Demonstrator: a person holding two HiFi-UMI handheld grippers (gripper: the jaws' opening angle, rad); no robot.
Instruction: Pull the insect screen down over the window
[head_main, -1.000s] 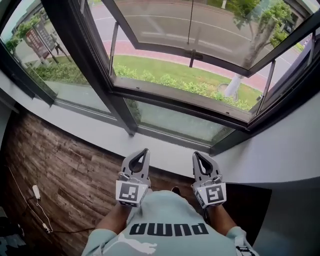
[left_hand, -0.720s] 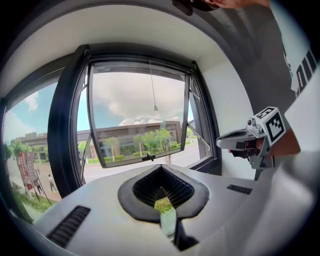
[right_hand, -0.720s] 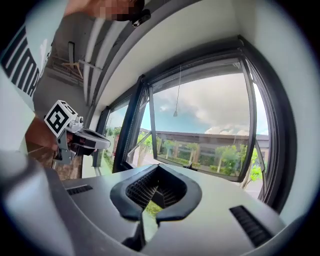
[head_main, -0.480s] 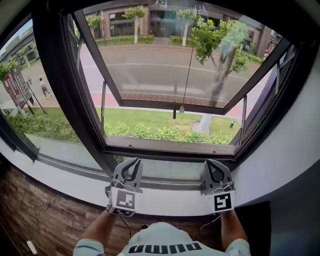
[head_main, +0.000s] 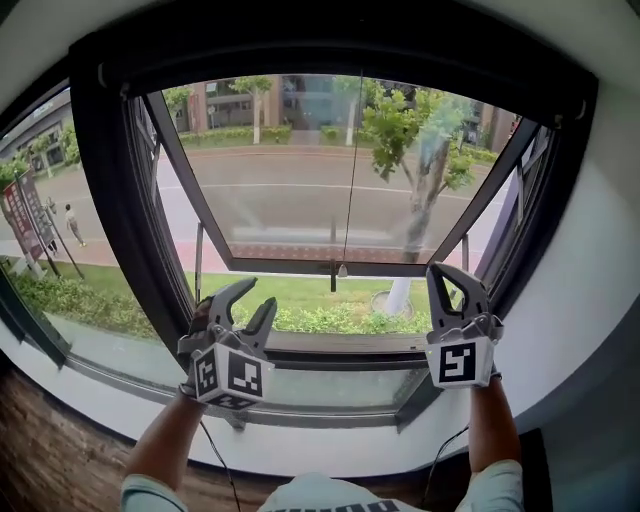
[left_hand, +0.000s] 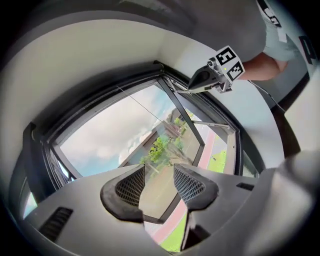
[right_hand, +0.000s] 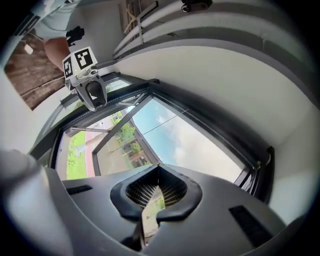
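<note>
A black housing bar (head_main: 330, 55) runs across the top of the window frame (head_main: 110, 200); no screen is drawn over the opening. A thin pull cord (head_main: 350, 180) hangs from it, ending in a small weight (head_main: 342, 270) mid-window. My left gripper (head_main: 258, 295) is held up at the lower left of the opening, below and left of the weight. Its jaws have just been opening, with nothing between them (left_hand: 159, 180). My right gripper (head_main: 440, 270) is raised at the lower right, shut and empty (right_hand: 158, 175). Neither touches the cord.
The glass sash (head_main: 340, 200) is swung outward on side stays over grass and a street. A fixed pane (head_main: 60, 230) lies to the left. A white sill (head_main: 300, 455) runs below, and white wall (head_main: 590, 300) flanks the right.
Both grippers have risen from lap height to the window's lower edge. The left jaws went from shut to open. The head view has tilted up from the floor to the whole window.
</note>
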